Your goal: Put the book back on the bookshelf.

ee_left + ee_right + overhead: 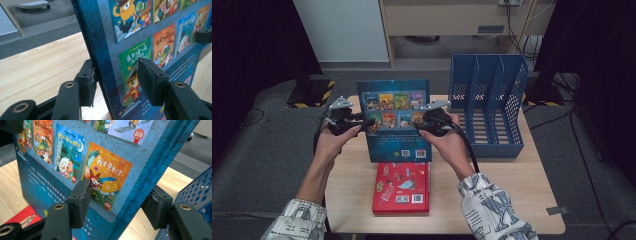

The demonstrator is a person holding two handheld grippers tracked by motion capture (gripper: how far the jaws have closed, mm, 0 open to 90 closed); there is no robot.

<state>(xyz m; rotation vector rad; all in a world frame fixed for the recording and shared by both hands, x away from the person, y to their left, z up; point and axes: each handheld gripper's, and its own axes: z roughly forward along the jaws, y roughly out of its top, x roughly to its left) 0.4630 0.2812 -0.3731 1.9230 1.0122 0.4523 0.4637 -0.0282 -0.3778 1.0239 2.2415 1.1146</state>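
Note:
A blue picture book (394,130) stands upright on the wooden table (512,190), its back cover with small book pictures facing me. My left gripper (364,121) is shut on its left edge; in the left gripper view the book (150,30) sits between the pads of my left gripper (117,80), one behind and one on the cover. My right gripper (422,122) is shut on the right edge, and in the right gripper view its pads (118,201) clamp the book (75,157) front and back. A red book (402,187) lies flat just in front of the blue one.
A blue perforated file organizer (487,110) with upright dividers stands on the table's back right, close beside the blue book's right edge and my right gripper. Bare wood lies to the left and front right. A cabinet stands behind the table.

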